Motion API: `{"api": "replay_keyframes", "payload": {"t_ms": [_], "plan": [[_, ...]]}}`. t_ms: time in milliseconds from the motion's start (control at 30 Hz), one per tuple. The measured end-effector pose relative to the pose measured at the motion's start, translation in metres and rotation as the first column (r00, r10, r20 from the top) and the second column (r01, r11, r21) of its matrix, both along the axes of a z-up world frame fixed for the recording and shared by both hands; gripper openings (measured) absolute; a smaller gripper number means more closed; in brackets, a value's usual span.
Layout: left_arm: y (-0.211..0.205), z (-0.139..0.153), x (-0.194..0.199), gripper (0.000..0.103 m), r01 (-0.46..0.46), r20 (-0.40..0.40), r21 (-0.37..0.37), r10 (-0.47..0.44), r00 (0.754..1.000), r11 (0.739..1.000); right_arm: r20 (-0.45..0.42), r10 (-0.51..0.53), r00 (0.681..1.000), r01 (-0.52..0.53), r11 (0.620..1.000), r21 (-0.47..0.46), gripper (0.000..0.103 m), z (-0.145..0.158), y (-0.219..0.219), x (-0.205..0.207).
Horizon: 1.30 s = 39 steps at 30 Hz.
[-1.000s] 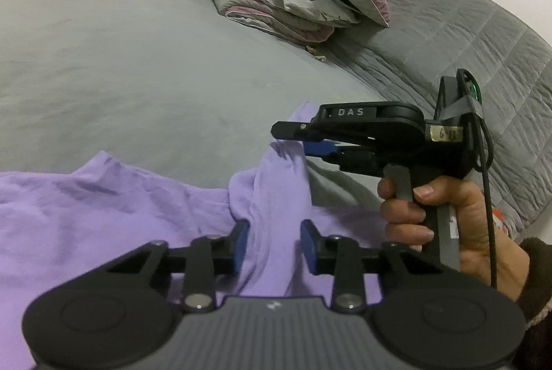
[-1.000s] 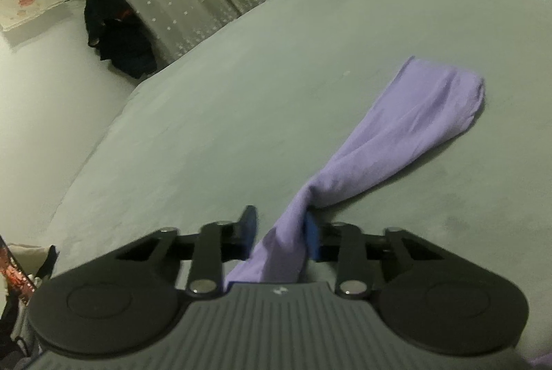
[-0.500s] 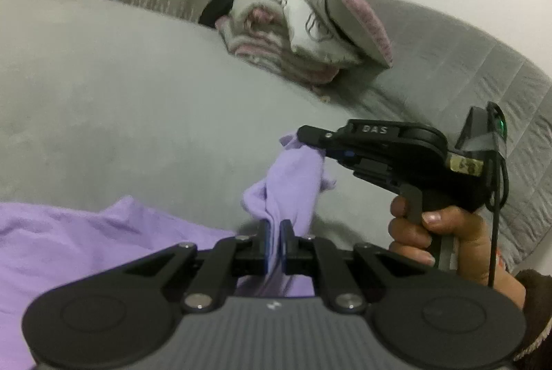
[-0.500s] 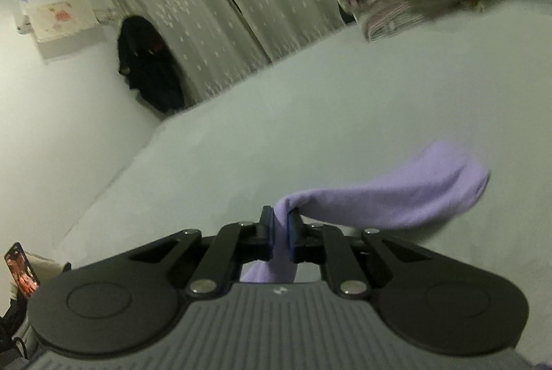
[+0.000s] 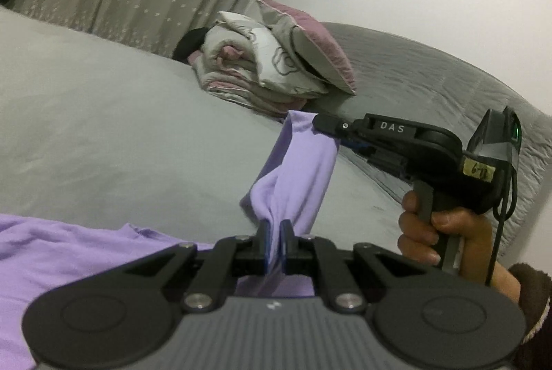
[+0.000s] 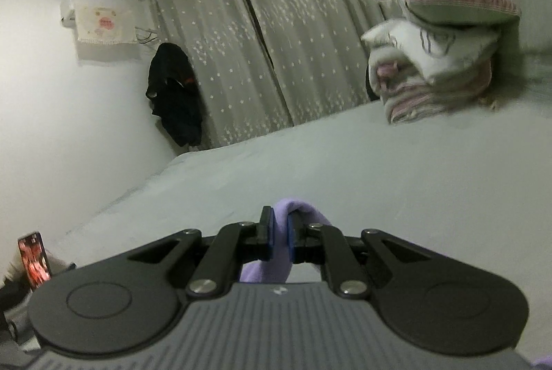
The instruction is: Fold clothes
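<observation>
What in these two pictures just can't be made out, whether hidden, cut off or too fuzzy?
- Purple garment: left wrist view; the bottom and left edges and the left gripper hide most of it, so its type is unclear.
- Same cloth, right wrist view: the right gripper covers nearly everything.
- Phone: screen too small to read.
- Yellow label: writing blurred.

both grippers (image 5: 274, 242) pinch the lilac garment (image 5: 293, 176).
</observation>
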<state>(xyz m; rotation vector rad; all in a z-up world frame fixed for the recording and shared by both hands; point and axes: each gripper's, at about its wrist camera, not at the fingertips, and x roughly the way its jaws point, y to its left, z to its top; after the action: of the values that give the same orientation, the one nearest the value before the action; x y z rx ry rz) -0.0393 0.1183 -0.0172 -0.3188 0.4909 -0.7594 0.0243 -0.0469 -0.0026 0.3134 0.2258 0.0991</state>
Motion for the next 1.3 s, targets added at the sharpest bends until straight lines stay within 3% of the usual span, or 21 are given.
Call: {"api": "replay_keyframes", "payload": {"t_ms": [233,433,633,800,933,1000,1033,1067,1300], "plan": [[0.0,-0.007,-0.007,0.006,0.066,-0.024,0.038,-0.065,0.998,0.997,-0.021,0.003,1.0,-0.006,0.988,-0.153,0.011,-0.001,0.0,-0.023],[-0.004,-0.022,-0.009,0.006,0.101,-0.086,0.115,-0.092,0.992,0.988,-0.171,0.011,0.985,-0.055,0.966,-0.252,0.011,-0.026,-0.002,-0.034],[-0.016,-0.039,-0.007,0.008,0.133,-0.144,0.207,-0.105,0.984,0.969,-0.38,-0.002,0.925,-0.112,0.954,-0.279,0.013,-0.061,-0.013,-0.024],[-0.019,-0.046,-0.009,0.029,0.128,-0.147,0.253,-0.092,0.985,0.959,-0.536,0.017,0.844,-0.161,0.961,-0.223,0.015,-0.079,-0.026,-0.011],[-0.007,-0.044,-0.012,0.038,0.112,-0.15,0.229,-0.079,0.985,0.967,-0.521,0.046,0.852,-0.163,0.97,-0.181,0.019,-0.07,-0.034,-0.007],[0.001,-0.041,-0.014,0.042,0.095,-0.146,0.213,-0.065,0.987,0.972,-0.503,0.063,0.862,-0.163,0.974,-0.159,0.025,-0.063,-0.036,-0.004],[0.005,-0.039,-0.015,0.042,0.083,-0.141,0.207,-0.054,0.989,0.975,-0.491,0.07,0.869,-0.162,0.976,-0.148,0.035,-0.059,-0.036,-0.002],[0.009,-0.038,-0.015,0.042,0.071,-0.136,0.202,-0.044,0.99,0.977,-0.478,0.076,0.875,-0.16,0.977,-0.138,0.038,-0.056,-0.036,-0.001],[0.042,-0.031,-0.011,0.042,-0.085,-0.107,0.168,0.104,0.989,0.982,-0.436,0.128,0.891,-0.184,0.979,-0.088,0.038,-0.045,-0.025,0.007]]}}
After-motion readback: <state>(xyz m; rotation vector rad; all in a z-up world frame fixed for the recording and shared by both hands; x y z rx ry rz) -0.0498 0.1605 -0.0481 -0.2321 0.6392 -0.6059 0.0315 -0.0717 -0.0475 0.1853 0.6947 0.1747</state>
